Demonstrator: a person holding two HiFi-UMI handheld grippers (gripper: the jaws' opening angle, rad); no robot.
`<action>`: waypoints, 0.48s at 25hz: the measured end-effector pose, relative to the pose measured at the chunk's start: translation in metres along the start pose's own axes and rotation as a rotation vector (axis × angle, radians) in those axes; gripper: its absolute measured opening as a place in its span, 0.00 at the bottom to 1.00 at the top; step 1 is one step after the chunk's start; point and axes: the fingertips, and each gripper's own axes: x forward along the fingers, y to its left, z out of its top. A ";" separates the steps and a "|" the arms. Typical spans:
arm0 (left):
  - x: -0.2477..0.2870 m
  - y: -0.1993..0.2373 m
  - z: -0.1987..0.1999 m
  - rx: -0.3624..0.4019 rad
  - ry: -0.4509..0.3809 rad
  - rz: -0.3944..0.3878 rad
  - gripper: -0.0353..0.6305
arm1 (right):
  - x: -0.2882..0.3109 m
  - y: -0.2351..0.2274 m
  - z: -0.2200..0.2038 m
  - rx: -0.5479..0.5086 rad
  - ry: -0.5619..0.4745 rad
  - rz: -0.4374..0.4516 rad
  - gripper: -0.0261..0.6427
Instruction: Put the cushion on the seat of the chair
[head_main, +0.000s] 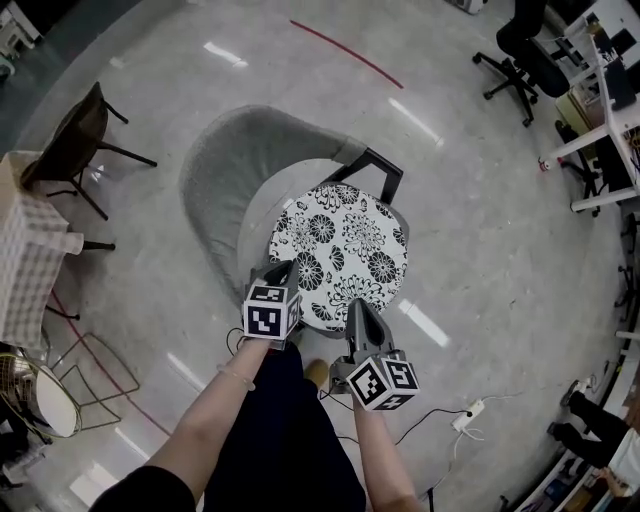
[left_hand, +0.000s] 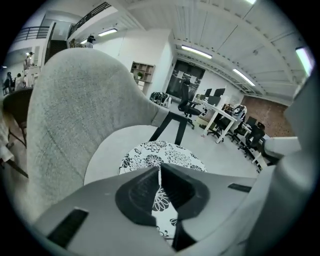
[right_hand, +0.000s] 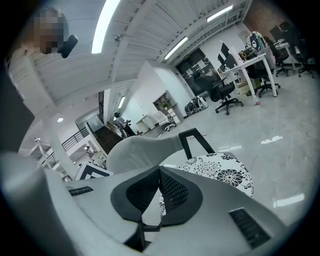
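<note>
Since the cushion (head_main: 340, 255) is already laid on the chair (head_main: 225, 172) seat, the left claw (head_main: 278, 268) and right claw (head_main: 358, 308) are held shut, empty, near its 6 o'clock edge.

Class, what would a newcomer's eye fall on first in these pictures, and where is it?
The black-and-white flowered cushion stands out first, lying on the grey chair in the middle of the head view. Next come the left gripper and the right gripper at the cushion's near edge, both with jaws together and nothing between them.
</note>
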 end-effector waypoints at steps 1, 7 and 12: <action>-0.007 -0.005 -0.002 0.007 -0.009 0.001 0.08 | -0.005 0.002 0.000 0.000 -0.004 0.004 0.06; -0.045 -0.046 -0.003 0.033 -0.058 -0.051 0.08 | -0.032 0.009 0.006 0.009 -0.032 0.020 0.06; -0.072 -0.082 -0.001 0.063 -0.084 -0.108 0.08 | -0.054 0.015 0.014 0.009 -0.063 0.043 0.06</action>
